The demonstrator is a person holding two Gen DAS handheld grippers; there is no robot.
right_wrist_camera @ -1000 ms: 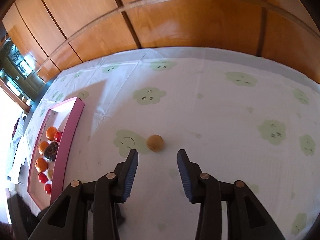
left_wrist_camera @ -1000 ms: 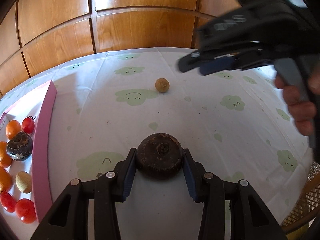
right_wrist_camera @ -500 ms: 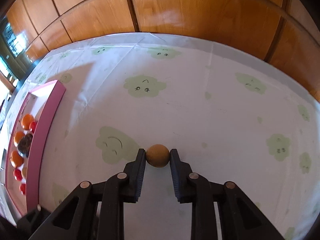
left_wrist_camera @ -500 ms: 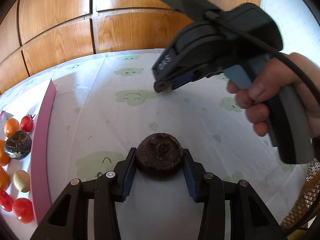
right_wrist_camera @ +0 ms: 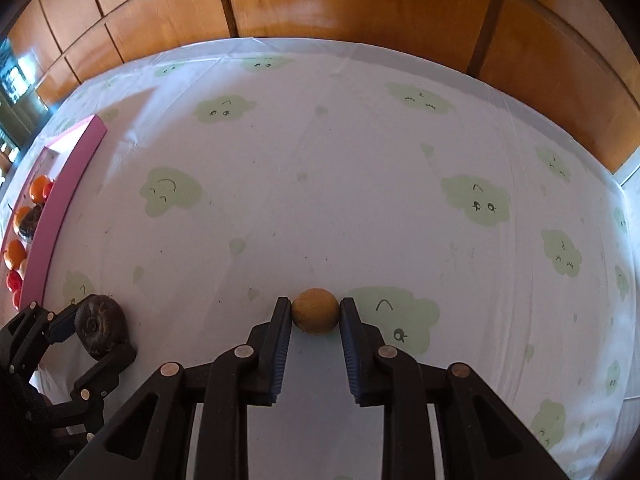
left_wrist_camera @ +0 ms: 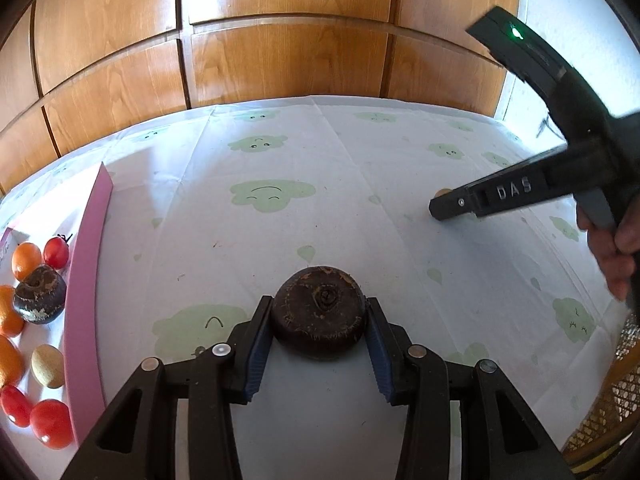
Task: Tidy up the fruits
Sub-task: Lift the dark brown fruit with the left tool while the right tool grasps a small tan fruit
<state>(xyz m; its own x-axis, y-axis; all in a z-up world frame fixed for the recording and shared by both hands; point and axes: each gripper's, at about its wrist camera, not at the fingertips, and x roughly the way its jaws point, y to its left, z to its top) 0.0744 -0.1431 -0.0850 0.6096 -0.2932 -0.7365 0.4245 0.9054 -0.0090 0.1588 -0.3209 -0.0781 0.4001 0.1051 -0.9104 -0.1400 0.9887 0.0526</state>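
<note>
My left gripper is shut on a dark brown, flat round fruit just above the tablecloth; from the right wrist it shows at the lower left as the same dark fruit. My right gripper is shut on a small tan round fruit resting on the cloth. In the left wrist view the right gripper reaches in from the right, with a sliver of the tan fruit at its tip. The pink-rimmed tray at the left holds oranges, red tomatoes, a dark fruit and a tan fruit.
A white tablecloth with green cloud faces covers the table. Wooden wall panels stand behind its far edge. A person's hand grips the right tool's handle. A wicker chair edge shows at the lower right.
The right gripper came down on the small tan fruit and shut on it, then moved with it toward the right of the table. The left gripper and its dark fruit stayed still.
</note>
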